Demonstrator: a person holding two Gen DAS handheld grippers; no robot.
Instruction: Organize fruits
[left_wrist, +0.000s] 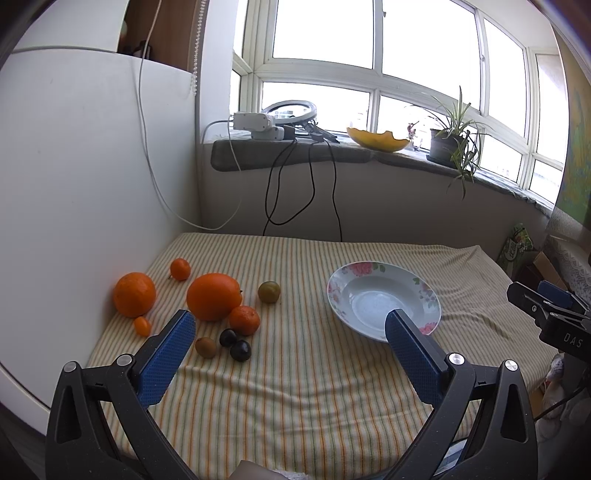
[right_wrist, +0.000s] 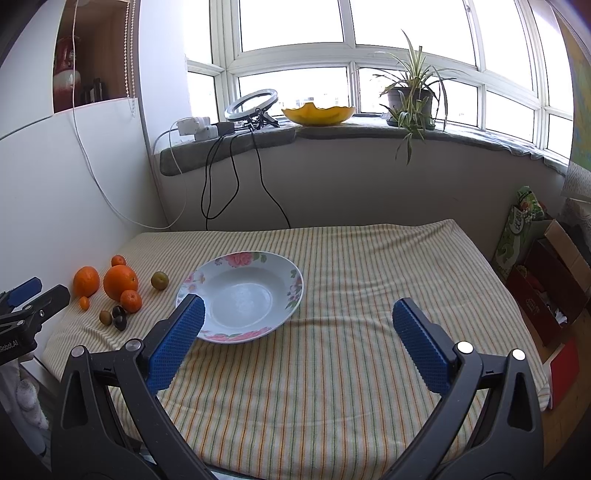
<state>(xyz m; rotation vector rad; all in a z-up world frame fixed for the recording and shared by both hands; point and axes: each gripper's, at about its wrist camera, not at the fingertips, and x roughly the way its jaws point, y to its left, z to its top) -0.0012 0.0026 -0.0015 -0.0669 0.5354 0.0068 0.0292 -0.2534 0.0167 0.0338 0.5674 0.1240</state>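
Start: fruit (left_wrist: 213, 301) lay loose left of the empty plate (left_wrist: 384, 273).
I held both grippers (left_wrist: 291, 334) (right_wrist: 297, 321) wide apart, empty. Risk: round fruit rolling on wrinkled cloth (left_wrist: 314, 387) if pinched off-centre.

potted plant (right_wrist: 410, 96), ring light (right_wrist: 251, 105), striped cloth (right_wrist: 351, 314)

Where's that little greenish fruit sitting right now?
The greenish fruit lies alone on the striped cloth, between the biggest orange to its left and the flowered plate to its right, touching neither.

Bare striped cloth (right_wrist: 332, 369) nearside, fruit cluster (left_wrist: 214, 306) left, plate (right_wrist: 240, 291) centre
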